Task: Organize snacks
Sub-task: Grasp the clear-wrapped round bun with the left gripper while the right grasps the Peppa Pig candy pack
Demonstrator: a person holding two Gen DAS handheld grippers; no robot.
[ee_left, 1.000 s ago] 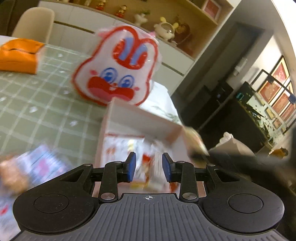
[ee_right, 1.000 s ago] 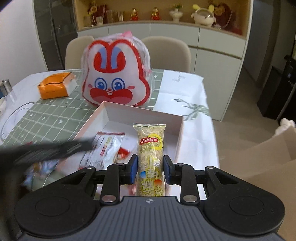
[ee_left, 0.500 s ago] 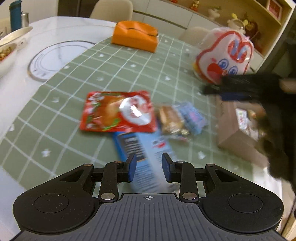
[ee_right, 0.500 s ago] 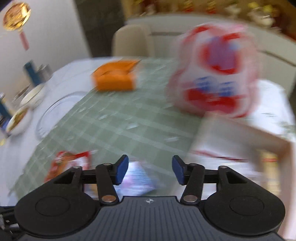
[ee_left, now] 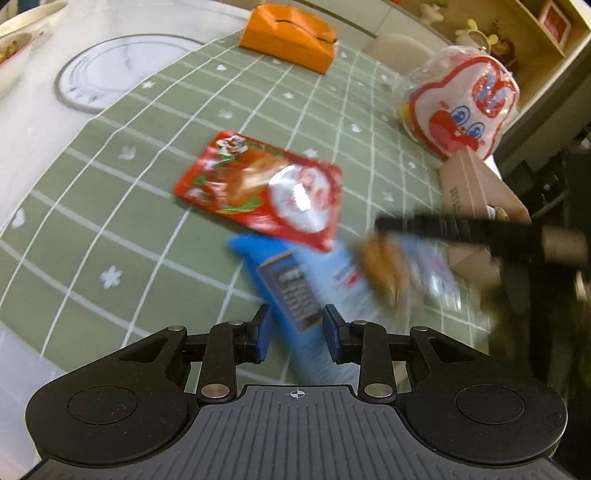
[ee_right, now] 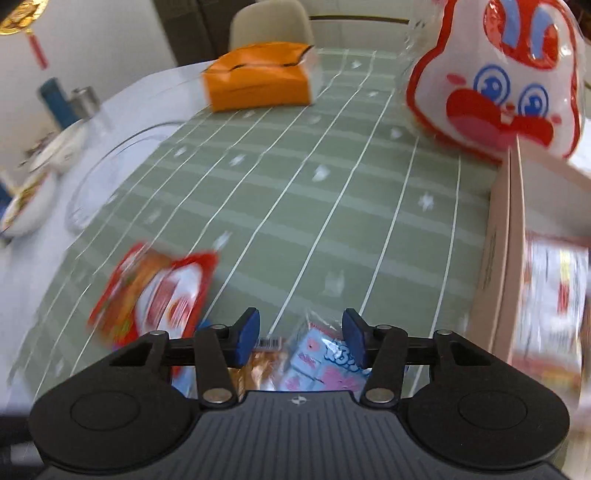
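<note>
left wrist view: both claws back at the loose snacks

left wrist view shows the left claw (ee_left: 297,328) parted over a blue packet (ee_left: 314,295) at lower centre, pads not pressing it. the right claw (ee_right: 301,339), jaws just narrowing after opening, hangs released over a pale blue cake packet (ee_right: 325,360) at the bottom of its frame; nothing is gripped. judged step: fetching the next snack for the box (ee_right: 498,258) at the right edge. the next move calls for lowering onto one packet and clenching. counted on the green mat (ee_left: 122,206): one red pouch (ee_left: 262,190), one blue packet, one cake packet. one rabbit bag (ee_left: 461,114) stands upper right, one orange tissue box (ee_left: 291,35) at top. snacks already boxed are too blurred to count.
</note>
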